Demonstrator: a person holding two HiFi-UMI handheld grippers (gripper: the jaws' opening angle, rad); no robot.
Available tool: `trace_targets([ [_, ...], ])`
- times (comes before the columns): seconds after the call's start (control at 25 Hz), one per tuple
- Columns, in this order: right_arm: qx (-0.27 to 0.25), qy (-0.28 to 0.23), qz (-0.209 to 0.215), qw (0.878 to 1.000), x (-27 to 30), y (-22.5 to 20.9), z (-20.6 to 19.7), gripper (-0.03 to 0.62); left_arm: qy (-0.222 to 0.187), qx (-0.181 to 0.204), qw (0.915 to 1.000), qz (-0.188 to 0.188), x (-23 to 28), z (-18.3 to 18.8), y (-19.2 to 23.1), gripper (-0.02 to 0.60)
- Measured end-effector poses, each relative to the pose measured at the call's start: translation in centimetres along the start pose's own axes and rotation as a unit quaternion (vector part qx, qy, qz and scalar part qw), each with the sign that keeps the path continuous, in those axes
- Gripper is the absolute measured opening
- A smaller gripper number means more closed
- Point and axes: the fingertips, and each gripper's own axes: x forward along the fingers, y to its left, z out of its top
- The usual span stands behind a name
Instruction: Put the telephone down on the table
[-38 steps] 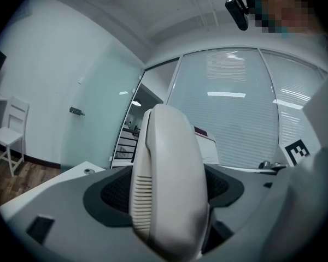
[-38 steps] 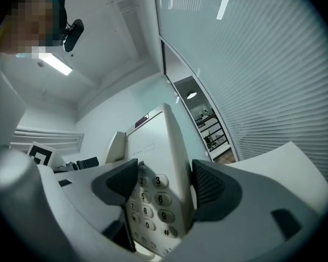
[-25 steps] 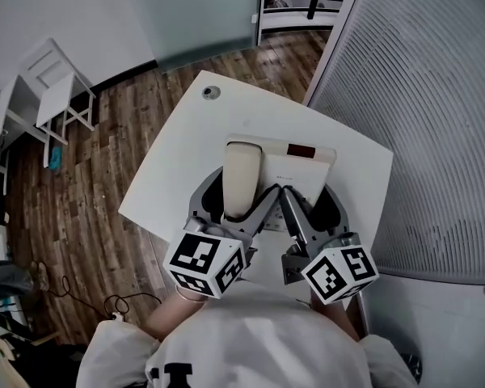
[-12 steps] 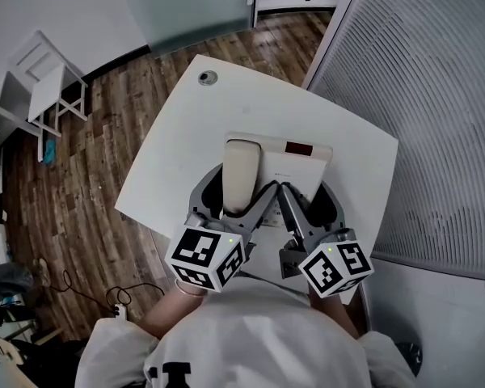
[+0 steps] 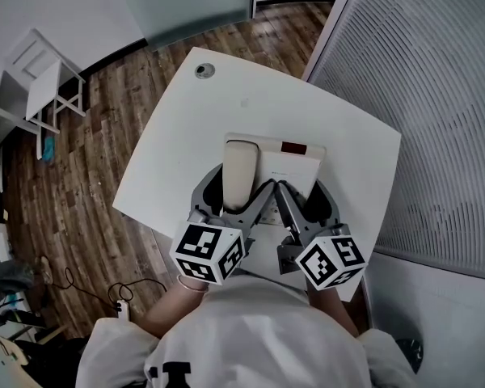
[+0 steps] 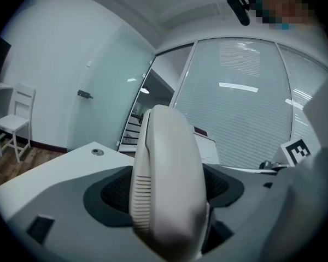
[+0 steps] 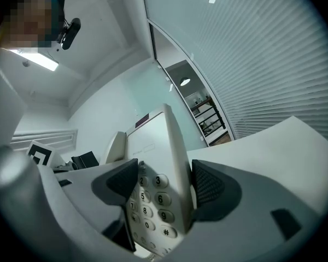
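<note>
A white desk telephone (image 5: 289, 162) with a dark display strip is held over the near half of the white table (image 5: 218, 107). Its cream handset (image 5: 239, 175) lies along the phone's left side. My left gripper (image 5: 238, 203) is shut on the handset (image 6: 167, 184), whose body fills the space between the dark pads. Over on the phone's right edge, my right gripper (image 5: 299, 203) is shut on the base (image 7: 153, 141), one pad on the keypad (image 7: 153, 201). I cannot tell whether the phone touches the table.
A round cable grommet (image 5: 204, 70) sits at the table's far corner. A ribbed grey partition (image 5: 428, 95) stands close along the right. A white chair (image 5: 40, 87) and cables (image 5: 121, 293) are on the wooden floor (image 5: 89, 176) to the left.
Both grippers and the telephone have drawn slightly nearer to me and look a little smaller against the table. Both grips are unchanged.
</note>
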Motion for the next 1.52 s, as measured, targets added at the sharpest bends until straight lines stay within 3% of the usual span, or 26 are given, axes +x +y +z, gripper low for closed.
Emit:
trace_targets([
  [0.8, 0.023, 0.037, -0.028, 0.999, 1.0, -2.5, -4.8, 0.313, 0.035, -0.016, 0.9992, 0.006, 1.4, -4.9, 2.1, 0.371],
  [1.52, 0.046, 0.078, -0.044, 0.995, 1.8, -4.8, -8.3, 0.313, 0.078, -0.033, 0.9959, 0.034, 2.5, -8.8, 3.4, 0.371],
])
